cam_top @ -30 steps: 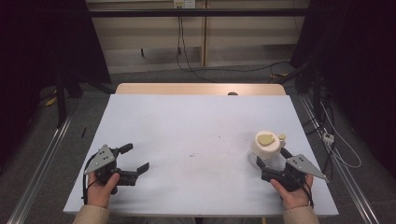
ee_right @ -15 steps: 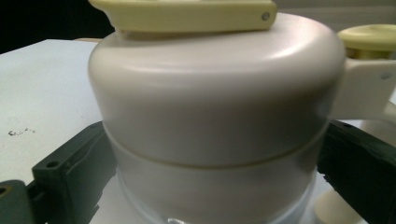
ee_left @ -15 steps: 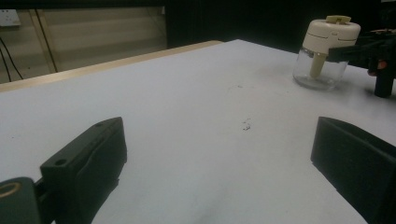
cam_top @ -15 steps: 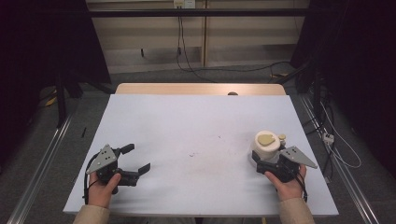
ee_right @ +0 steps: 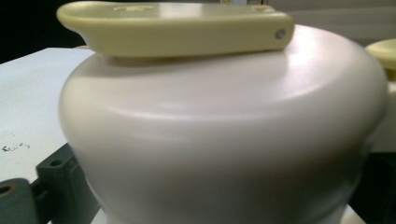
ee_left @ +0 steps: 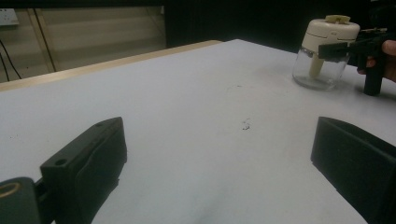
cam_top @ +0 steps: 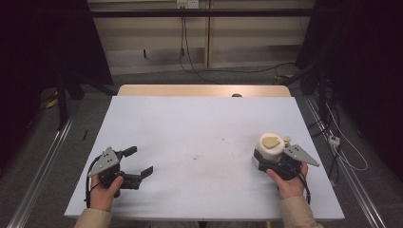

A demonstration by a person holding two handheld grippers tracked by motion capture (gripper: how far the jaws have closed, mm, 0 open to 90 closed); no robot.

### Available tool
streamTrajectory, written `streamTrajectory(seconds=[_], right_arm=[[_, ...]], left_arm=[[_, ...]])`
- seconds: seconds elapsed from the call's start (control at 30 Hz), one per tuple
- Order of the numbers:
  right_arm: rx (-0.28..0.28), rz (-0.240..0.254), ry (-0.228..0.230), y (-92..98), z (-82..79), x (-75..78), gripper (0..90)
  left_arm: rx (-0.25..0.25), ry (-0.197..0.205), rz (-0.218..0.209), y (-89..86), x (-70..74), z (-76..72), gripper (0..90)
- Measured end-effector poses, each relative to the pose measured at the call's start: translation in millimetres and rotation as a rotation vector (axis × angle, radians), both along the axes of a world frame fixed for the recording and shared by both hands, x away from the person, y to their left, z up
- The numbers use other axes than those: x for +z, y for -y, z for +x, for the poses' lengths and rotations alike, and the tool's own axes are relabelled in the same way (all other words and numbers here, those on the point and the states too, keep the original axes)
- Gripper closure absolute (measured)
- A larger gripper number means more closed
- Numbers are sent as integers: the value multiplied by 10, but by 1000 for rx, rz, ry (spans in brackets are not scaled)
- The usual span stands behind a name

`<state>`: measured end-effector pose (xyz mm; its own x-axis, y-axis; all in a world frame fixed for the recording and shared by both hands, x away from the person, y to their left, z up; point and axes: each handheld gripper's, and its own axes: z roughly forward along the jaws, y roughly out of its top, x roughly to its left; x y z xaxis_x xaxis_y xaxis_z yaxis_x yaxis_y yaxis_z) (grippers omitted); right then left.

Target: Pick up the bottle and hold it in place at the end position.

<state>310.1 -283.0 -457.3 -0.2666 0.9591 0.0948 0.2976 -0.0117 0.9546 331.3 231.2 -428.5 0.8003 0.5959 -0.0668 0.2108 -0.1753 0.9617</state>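
The right gripper [cam_top: 267,160] has its jaws closed around the smooth cream plastic lid of a small clear glass jar [ee_left: 322,63], standing upright near the white table's [cam_top: 199,128] right front; a flat yellowish tab lies across the rounded lid. The left gripper [cam_top: 138,164] rests wide open, empty.

- The high view looks forward and down from above the person's side, taking in the whole white surface [cam_top: 204,137].
- The left gripper view sits low, just above the surface, and looks across it to the jar [ee_left: 324,51] far off.
- The right gripper view is pressed close against the jar's cream lid [ee_right: 224,126].
- All three views share the jar, and both the high and left gripper views take in the dark smudges.
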Motion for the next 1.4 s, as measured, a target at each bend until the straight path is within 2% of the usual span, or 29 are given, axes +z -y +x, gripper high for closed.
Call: streamTrajectory(seconds=[0.5, 0.67, 0.83, 1.03, 1.17, 1.4], right_arm=[[-2, 8, -12, -9, -1, 16, 65], [0, 29, -22, -18, -6, 41, 67], [35, -6, -11, -85, 2, 93, 68], [69, 18, -4, -209, 76, 137, 69], [85, 9, 8, -293, 121, 184, 68], [128, 15, -2, -441, 213, 201, 69]], left_arm=[[0, 0, -7, -11, -2, 10, 33], [-3, -3, -3, -8, -5, 14, 33], [-7, -2, -6, -2, -4, 14, 33], [-3, -1, -15, -5, 0, 13, 33], [-3, 0, -15, -8, -1, 14, 33], [-3, -2, -27, -5, -2, 12, 33]])
